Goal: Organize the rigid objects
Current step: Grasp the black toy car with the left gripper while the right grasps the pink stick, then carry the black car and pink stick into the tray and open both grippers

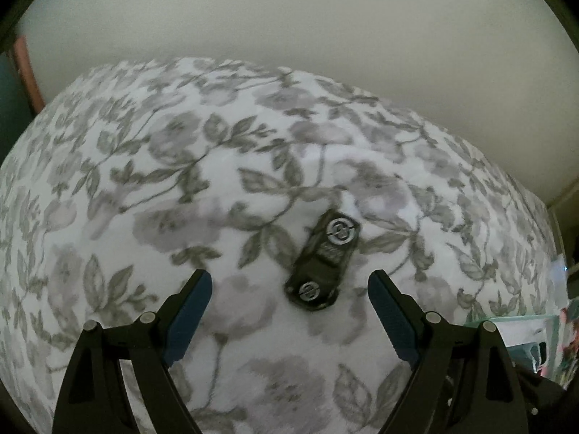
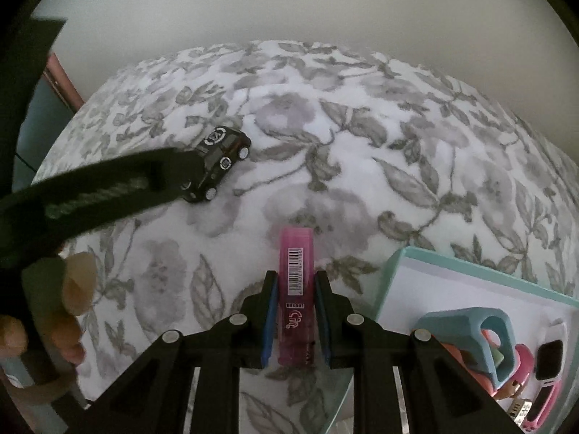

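Observation:
A small black toy car with white round emblems lies on the floral bedspread. My left gripper hangs open just above it, the car's near end between the blue pads. From the right wrist view the same car shows at upper left, with the left gripper's dark finger reaching to it. My right gripper is shut on a pink translucent rectangular case with a barcode label, held above the bedspread.
A mint-rimmed white tray at the lower right holds a blue ring-shaped piece, pink and white watch-like bands and other small items. A hand grips the left tool at the left edge. A pale wall rises behind the bed.

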`<state>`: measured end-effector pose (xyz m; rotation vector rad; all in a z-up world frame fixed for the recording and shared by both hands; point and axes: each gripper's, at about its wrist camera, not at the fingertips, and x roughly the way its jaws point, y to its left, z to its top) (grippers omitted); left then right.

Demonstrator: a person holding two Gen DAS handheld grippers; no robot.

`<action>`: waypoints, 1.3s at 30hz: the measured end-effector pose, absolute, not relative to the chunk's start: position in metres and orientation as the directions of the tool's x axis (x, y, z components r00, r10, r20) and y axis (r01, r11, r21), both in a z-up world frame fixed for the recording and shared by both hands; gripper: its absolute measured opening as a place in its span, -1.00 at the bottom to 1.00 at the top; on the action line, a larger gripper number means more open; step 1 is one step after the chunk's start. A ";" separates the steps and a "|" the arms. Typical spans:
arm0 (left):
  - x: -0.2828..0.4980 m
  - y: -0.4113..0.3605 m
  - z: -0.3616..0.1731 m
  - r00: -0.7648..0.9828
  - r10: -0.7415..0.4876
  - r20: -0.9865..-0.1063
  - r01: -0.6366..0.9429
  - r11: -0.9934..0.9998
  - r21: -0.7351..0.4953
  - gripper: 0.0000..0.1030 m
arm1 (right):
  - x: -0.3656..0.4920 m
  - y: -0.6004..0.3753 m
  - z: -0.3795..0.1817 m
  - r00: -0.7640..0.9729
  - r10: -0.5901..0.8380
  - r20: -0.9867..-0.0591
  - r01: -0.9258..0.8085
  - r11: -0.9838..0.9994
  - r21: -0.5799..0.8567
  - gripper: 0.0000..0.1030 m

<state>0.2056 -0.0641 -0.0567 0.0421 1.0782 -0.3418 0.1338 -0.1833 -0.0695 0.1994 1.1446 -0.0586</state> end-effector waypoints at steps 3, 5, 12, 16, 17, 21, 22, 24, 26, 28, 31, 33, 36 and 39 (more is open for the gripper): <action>0.206 -0.075 -0.057 0.446 -0.253 -0.859 0.318 0.941 -0.112 0.70 | 0.126 -0.182 -0.067 0.414 0.058 -0.909 0.156 0.979 0.133 -0.60; 0.206 -0.080 -0.059 0.451 -0.251 -0.857 0.329 0.939 -0.101 0.66 | 0.125 -0.184 -0.067 0.412 0.064 -0.909 0.162 0.977 0.142 -0.60; 0.203 -0.098 -0.068 0.467 -0.234 -0.853 0.360 0.931 -0.059 0.37 | 0.127 -0.187 -0.069 0.407 0.073 -0.910 0.161 0.975 0.151 -0.60; 0.203 -0.100 -0.072 0.479 -0.216 -0.851 0.358 0.933 -0.035 -0.21 | 0.127 -0.186 -0.070 0.406 0.076 -0.911 0.157 0.976 0.151 -0.60; 0.203 -0.100 -0.072 0.483 -0.206 -0.851 0.360 0.933 -0.022 -0.22 | 0.127 -0.187 -0.070 0.406 0.077 -0.911 0.157 0.976 0.152 -0.60; 0.203 -0.097 -0.070 0.475 -0.219 -0.852 0.365 0.930 -0.035 -0.30 | 0.127 -0.187 -0.070 0.404 0.077 -0.911 0.157 0.976 0.152 -0.60; 0.202 -0.097 -0.070 0.475 -0.221 -0.852 0.364 0.931 -0.038 -0.31 | 0.127 -0.187 -0.070 0.403 0.076 -0.912 0.157 0.976 0.151 -0.60; 0.201 -0.097 -0.069 0.475 -0.219 -0.853 0.364 0.931 -0.036 -0.31 | 0.126 -0.187 -0.070 0.402 0.075 -0.913 0.157 0.976 0.149 -0.60; 0.200 -0.096 -0.067 0.471 -0.220 -0.854 0.361 0.932 -0.040 -0.32 | 0.126 -0.188 -0.069 0.401 0.072 -0.913 0.161 0.976 0.148 -0.60; 0.198 -0.095 -0.065 0.470 -0.221 -0.854 0.357 0.933 -0.045 -0.33 | 0.124 -0.189 -0.068 0.400 0.073 -0.913 0.165 0.975 0.150 -0.60; 0.194 -0.092 -0.059 0.467 -0.224 -0.856 0.348 0.936 -0.055 -0.34 | 0.121 -0.191 -0.066 0.404 0.090 -0.910 0.171 0.970 0.172 -0.60; 0.191 -0.088 -0.052 0.463 -0.234 -0.855 0.339 0.938 -0.073 -0.35 | 0.118 -0.193 -0.062 0.407 0.096 -0.908 0.181 0.966 0.184 -0.60; 0.185 -0.083 -0.040 0.460 -0.251 -0.852 0.330 0.939 -0.099 -0.36 | 0.111 -0.195 -0.050 0.421 0.096 -0.902 0.195 0.962 0.193 -0.60; 0.178 -0.078 -0.022 0.464 -0.271 -0.843 0.320 0.939 -0.126 -0.36 | 0.102 -0.198 -0.036 0.440 0.100 -0.892 0.211 0.954 0.211 -0.60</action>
